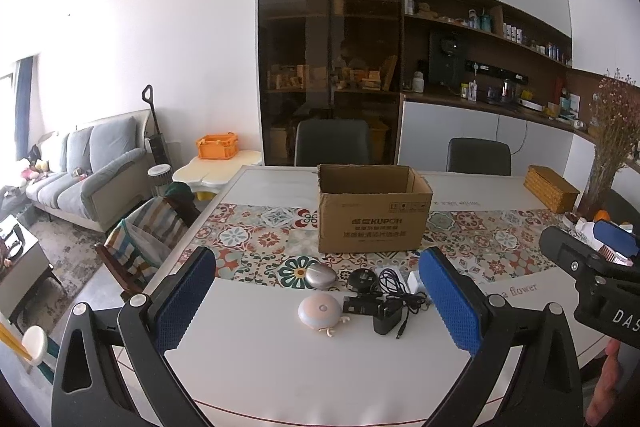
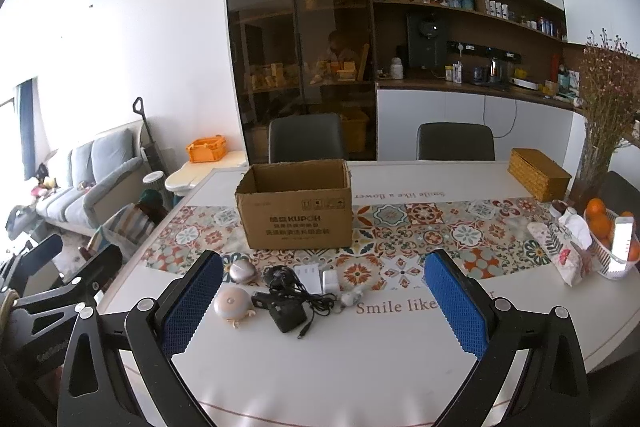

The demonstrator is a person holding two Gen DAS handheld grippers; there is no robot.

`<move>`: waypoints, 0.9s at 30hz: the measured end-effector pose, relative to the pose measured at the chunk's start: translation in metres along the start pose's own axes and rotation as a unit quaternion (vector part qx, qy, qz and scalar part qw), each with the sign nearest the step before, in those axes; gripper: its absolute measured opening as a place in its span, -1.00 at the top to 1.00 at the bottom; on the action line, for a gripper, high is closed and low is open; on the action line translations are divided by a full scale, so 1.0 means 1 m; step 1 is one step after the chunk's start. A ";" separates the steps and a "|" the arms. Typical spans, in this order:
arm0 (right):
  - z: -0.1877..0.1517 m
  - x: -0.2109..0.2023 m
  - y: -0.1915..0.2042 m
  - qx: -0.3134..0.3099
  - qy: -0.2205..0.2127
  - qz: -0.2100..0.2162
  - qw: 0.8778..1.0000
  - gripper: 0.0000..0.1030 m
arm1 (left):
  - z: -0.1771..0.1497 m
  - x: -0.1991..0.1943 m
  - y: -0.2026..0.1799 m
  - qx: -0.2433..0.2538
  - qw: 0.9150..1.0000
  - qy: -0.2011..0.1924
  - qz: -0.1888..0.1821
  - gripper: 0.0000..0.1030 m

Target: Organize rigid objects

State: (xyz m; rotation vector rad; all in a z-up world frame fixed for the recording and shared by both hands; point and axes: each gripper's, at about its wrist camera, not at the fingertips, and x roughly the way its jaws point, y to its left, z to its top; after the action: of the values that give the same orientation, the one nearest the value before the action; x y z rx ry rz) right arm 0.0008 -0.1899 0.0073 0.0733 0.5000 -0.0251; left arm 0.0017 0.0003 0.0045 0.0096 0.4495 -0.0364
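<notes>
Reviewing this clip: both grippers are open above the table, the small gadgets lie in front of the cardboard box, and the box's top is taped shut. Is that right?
Not quite. The cardboard box is open at the top, not taped shut; the right wrist view shows its inner walls. The rest holds: the left gripper and right gripper are open, and the gadgets, such as the black adapter, lie in front of the box.

Right gripper [image 2: 323, 303] hanging wide open over the table [image 2: 360, 367], nothing in it

Open cardboard box [image 2: 295, 209] sits upright on the patterned runner. In front of it: a pink round gadget [image 2: 231, 303], a grey pebble-shaped thing [image 2: 242, 271], a black adapter [image 2: 287, 315] with tangled cable, and white chargers [image 2: 318, 279]. Wicker box [image 2: 538, 174] far right.
</notes>
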 end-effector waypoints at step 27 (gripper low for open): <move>0.006 -0.002 0.003 -0.004 -0.007 -0.002 1.000 -0.97 | 0.003 -0.008 -0.003 0.003 1.000 -0.009 -0.001 -1.00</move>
State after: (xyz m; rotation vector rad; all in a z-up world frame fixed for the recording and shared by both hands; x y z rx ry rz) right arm 0.0023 -0.1871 0.0136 0.0635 0.4862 -0.0273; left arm -0.0043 -0.0020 0.0108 0.0145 0.4323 -0.0387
